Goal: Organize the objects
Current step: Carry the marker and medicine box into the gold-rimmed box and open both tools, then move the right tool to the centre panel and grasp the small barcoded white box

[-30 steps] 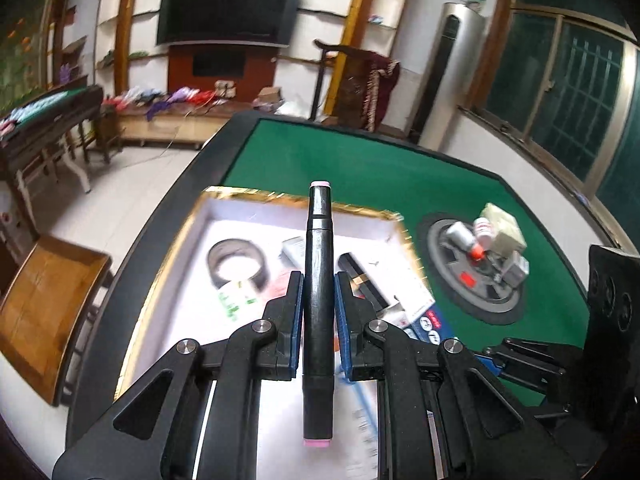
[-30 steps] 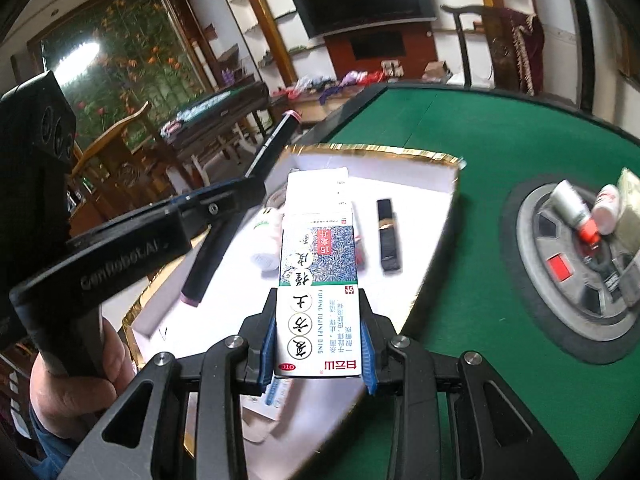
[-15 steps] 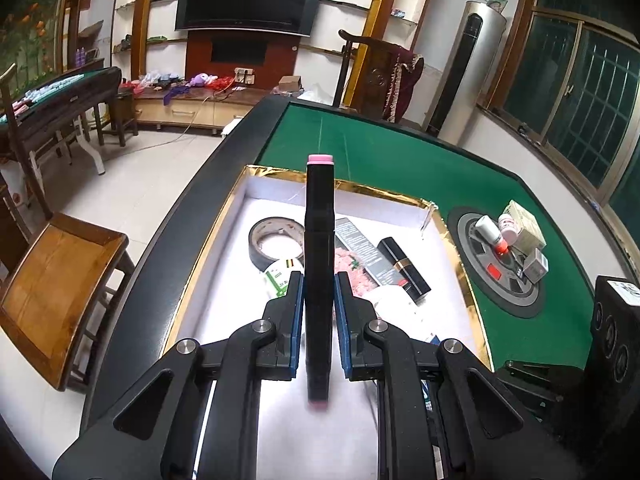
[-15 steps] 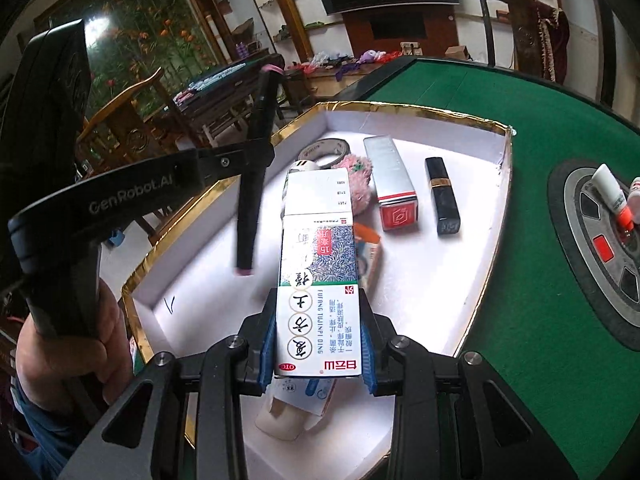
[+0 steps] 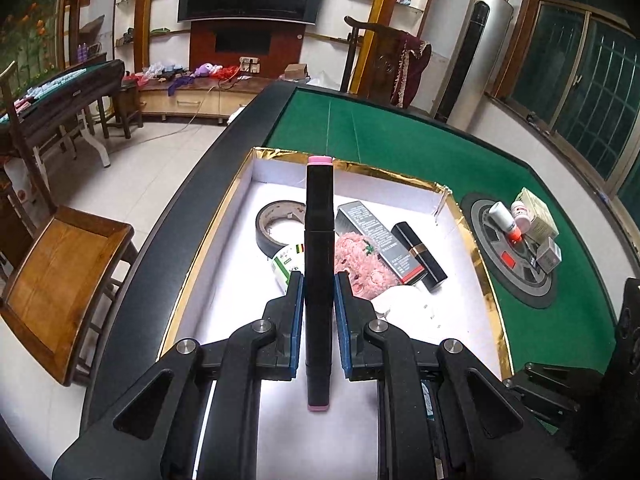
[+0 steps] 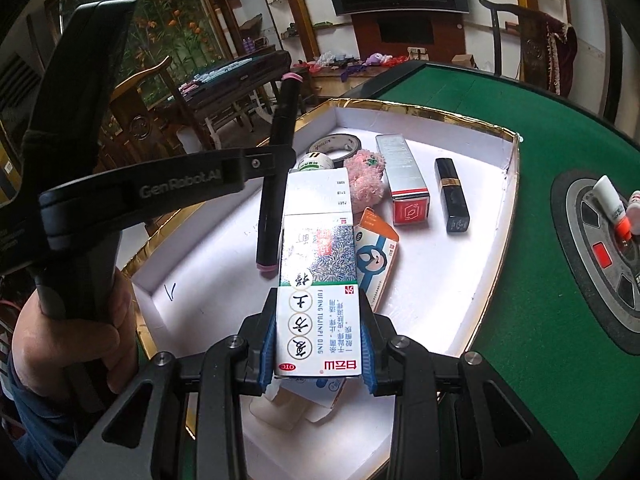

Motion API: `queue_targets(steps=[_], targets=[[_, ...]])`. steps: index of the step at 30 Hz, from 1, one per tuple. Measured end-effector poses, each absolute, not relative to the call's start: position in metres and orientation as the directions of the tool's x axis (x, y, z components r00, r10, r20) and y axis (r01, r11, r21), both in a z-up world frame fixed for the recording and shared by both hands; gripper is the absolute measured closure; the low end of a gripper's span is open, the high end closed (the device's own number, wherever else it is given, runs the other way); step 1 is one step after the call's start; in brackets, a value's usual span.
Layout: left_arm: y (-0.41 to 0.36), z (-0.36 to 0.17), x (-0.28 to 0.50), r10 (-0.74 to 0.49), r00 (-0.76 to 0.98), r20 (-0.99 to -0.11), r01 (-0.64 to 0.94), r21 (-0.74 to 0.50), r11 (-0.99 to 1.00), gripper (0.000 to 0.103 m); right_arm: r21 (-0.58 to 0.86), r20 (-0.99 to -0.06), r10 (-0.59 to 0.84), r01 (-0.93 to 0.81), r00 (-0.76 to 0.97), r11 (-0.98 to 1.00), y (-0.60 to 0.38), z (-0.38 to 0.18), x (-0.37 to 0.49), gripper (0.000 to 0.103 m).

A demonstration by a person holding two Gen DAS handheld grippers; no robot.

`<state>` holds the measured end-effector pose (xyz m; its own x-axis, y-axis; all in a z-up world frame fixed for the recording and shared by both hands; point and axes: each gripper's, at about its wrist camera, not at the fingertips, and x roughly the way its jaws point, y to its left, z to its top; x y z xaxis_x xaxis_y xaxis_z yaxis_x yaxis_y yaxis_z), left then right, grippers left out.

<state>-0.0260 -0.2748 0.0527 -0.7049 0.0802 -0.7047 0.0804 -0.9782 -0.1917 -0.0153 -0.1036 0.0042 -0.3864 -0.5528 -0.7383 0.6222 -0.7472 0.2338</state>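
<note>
While both hands hang over the gold-rimmed tray (image 5: 486, 280), each load looks ready to be set down: the left gripper (image 5: 318, 312) is clamped tight on a black marker (image 5: 319, 264) with pink caps, held steeply with its lower cap just above the white floor near the tray's near left corner, and the right gripper (image 6: 318, 332) pinches a tall medicine box (image 6: 318, 264) by its sides over the near edge. To do the step well, I would judge, each should sink until its load nearly touches a bare patch of floor, tilt it flat and only then let go (a drop from height could send the marker rolling into its neighbours). Already in the tray lie a roll of tape (image 5: 278, 224) toward the far left corner, a small green-and-white bottle (image 5: 285, 267) beside it, a pink fluffy thing (image 5: 360, 258), a long grey carton (image 6: 402, 176), a black lipstick (image 6: 451, 196) toward the right edge, and an orange-and-white carton (image 6: 376, 252). Outside on the green table (image 5: 400, 140), small bottles and boxes (image 5: 528, 220) sit on the round centre panel.
</note>
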Motion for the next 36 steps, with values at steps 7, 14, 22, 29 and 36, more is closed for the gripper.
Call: queue_targets(steps=[7, 14, 22, 29, 36], targets=[[-0.280, 0.050, -0.029, 0.082, -0.693, -0.716, 0.106, -0.213, -0.971, 0.088, 0.205, -0.740, -0.545, 0.639, -0.395, -0.742, -0.107, 0.005, -0.010, 0.069], [-0.284, 0.051, -0.029, 0.109, -0.694, -0.711, 0.111, -0.256, -0.960, 0.081, 0.195, -0.738, -0.544, 0.646, -0.399, -0.738, -0.108, 0.010, -0.006, 0.069], [-0.284, 0.062, -0.023, 0.176, -0.738, -0.651, 0.061, -0.325, -0.944, 0.065, 0.226, -0.699, -0.560, 0.604, -0.446, -0.764, -0.090, 0.023, -0.014, 0.065], [-0.283, 0.064, -0.023, 0.214, -0.747, -0.630, 0.032, -0.355, -0.934, 0.054, 0.282, -0.662, -0.563, 0.531, -0.495, -0.799, -0.051, 0.035, -0.028, 0.063], [-0.279, 0.063, -0.024, 0.222, -0.748, -0.626, 0.020, -0.355, -0.935, 0.054, 0.340, -0.627, -0.549, 0.440, -0.553, -0.831, 0.012, 0.046, -0.048, 0.061]])
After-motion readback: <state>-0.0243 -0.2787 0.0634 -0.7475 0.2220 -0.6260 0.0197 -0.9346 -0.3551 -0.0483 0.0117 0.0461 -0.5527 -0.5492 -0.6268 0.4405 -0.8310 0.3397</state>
